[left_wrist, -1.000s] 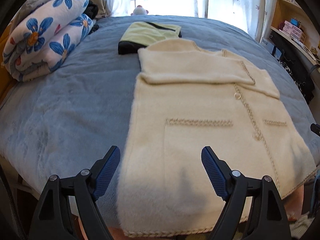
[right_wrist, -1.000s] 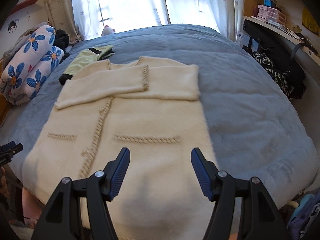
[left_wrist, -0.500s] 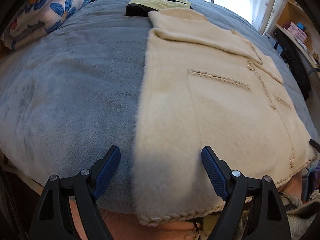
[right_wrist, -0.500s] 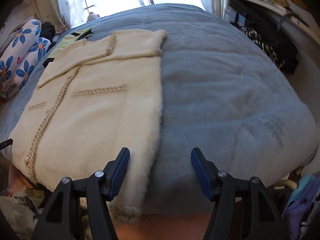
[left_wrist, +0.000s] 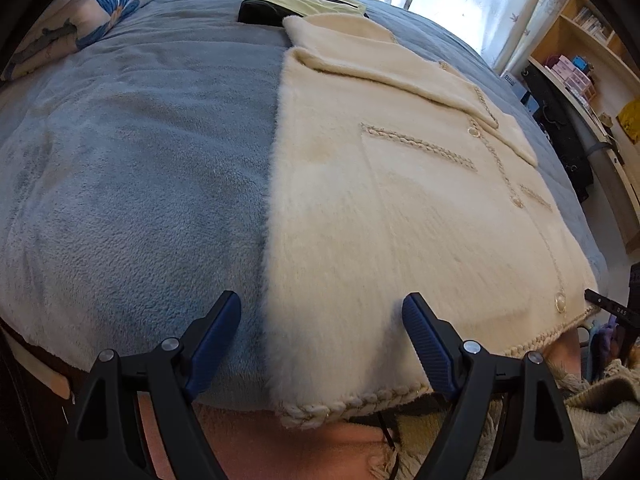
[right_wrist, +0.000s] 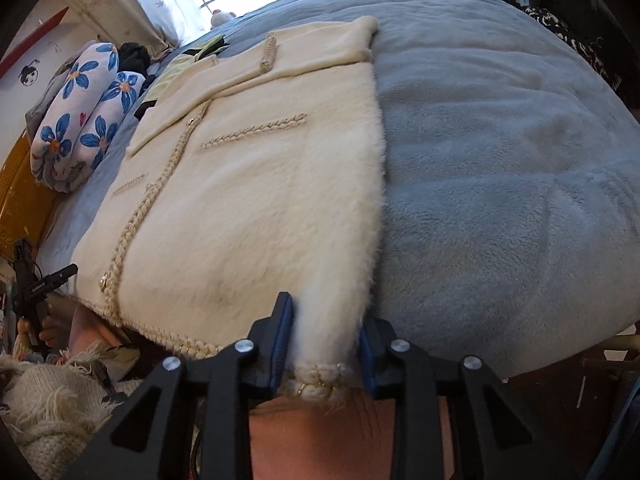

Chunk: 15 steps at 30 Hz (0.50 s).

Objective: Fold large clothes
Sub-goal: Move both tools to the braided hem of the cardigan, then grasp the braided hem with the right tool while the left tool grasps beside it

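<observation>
Right claw (right_wrist: 325, 344) is clamped on the cardigan (right_wrist: 256, 200) corner; left claw (left_wrist: 322, 342) is spread apart, so uneven lifting is risked.

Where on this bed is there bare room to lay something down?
Bare blue blanket lies between the cream cardigan and the floral quilt; another wide patch lies beyond the cardigan's opposite edge. The far end is crowded by a yellow-green garment.

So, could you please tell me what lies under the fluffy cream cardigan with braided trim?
The fluffy cream cardigan lies on a blue-grey fleece blanket. Its far collar edge appears to overlap a yellow-green and black garment. Whatever lies beneath the cardigan's middle is covered.
</observation>
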Available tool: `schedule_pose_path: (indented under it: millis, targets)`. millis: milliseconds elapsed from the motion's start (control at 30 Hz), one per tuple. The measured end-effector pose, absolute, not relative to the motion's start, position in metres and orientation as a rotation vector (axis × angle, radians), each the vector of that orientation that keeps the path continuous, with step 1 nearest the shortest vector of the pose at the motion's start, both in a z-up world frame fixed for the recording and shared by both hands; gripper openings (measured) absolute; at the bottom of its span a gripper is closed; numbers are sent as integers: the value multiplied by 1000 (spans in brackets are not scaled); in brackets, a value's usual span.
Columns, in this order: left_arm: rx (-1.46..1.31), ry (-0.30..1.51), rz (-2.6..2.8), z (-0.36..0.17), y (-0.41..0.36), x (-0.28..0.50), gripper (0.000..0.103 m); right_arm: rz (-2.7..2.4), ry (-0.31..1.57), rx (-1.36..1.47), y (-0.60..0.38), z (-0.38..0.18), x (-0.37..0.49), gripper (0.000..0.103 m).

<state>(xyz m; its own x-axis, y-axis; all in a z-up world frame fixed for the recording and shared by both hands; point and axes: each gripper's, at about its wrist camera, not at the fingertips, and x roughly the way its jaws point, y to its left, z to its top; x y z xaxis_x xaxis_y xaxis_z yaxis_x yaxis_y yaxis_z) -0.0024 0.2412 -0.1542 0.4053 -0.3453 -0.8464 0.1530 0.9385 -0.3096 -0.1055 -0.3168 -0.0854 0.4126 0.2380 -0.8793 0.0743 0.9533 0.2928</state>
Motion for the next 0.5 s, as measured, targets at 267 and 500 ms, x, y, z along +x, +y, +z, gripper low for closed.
schedule_pose_path:
  millis: [267, 500]
  targets:
    - [-147, 1154, -401, -162, 237, -20, 81, 97, 1176, 240, -308, -83, -109, 30]
    - [-173, 1178, -415, -169, 233, -17, 71, 97, 1212, 227, -304, -91, -103, 21]
